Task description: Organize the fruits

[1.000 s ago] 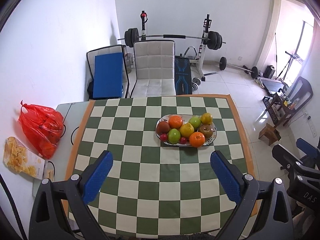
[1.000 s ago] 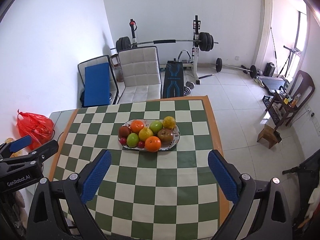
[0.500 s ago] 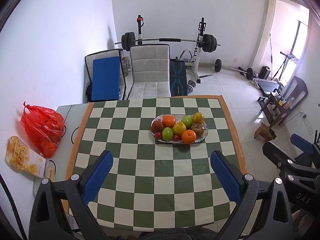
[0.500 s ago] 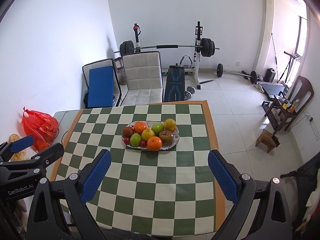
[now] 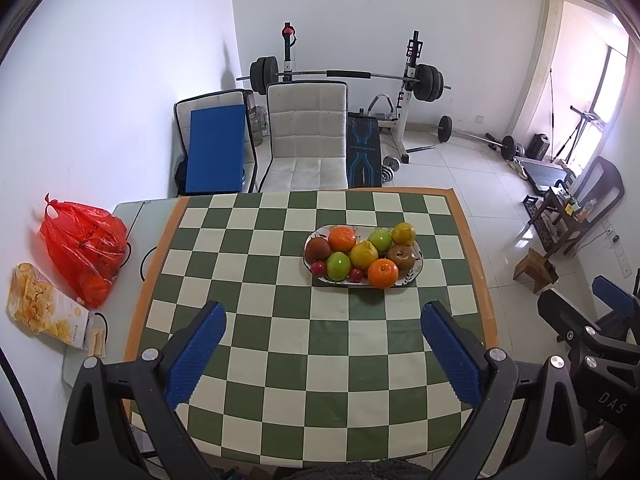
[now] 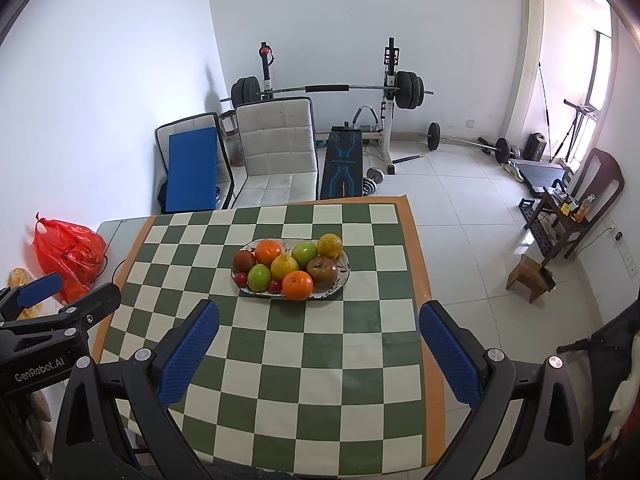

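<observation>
Two tools hung above the near edge of the bench (image 5: 280, 360), well short of the fruit and high over the checked cloth. The left tool (image 5: 322, 350) had its blue pads spread wide with nothing between them, and the right tool (image 6: 320, 346) was released in the same way. That height and distance looked like a surveying stance, with the whole pile in sight and no fruit yet singled out.

The fruits sat heaped on one oval plate (image 5: 416, 270) toward the far right part of the bench. An orange (image 5: 383, 273) lay at the near rim, a second orange (image 5: 342, 239) at the back, with a yellow pear (image 5: 363, 254), a green apple (image 5: 338, 266) and a brown pear (image 5: 401, 258) packed touching between them. Nothing appeared sorted.

The left wrist view alone showed the snack packet (image 5: 44, 308) fully, beside the red bag (image 5: 86, 254). The right wrist view showed the left tool's body from the side (image 6: 52, 320), and more bare floor to the right.
</observation>
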The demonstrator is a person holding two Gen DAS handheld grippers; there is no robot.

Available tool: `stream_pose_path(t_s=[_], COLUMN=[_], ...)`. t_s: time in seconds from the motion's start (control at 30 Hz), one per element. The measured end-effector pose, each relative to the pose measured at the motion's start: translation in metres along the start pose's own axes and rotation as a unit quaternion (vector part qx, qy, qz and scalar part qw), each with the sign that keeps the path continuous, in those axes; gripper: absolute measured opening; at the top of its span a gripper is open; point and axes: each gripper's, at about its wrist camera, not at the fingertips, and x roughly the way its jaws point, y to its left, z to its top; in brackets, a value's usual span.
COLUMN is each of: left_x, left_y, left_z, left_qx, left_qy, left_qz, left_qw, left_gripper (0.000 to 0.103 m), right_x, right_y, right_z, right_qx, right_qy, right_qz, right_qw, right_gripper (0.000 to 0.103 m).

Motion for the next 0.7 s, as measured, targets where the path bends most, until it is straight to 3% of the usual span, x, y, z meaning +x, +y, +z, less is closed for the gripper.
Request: stream_pose_path(t_s=[0.33, 0.7], left_x=[0.037, 0.08], left_y=[-0.001, -0.005], left_z=[0.018, 0.024], left_qx=[-0.003, 0.008], left_qy=[-0.025, -0.009], left_qz=[0.019, 0.034], left_qw=[0.9995, 0.9994], left_gripper=[0.1, 0.1], right_x=[0.056, 0.111], right_y=[-0.008, -0.013], right_z=[0.012, 0.022], right_qx=[0.001, 0.004], right_qy=[0.004, 0.014], right_qz=[-0.016, -0.033], right_qw=[1.0, 0.999], right_gripper=[0.102, 0.102])
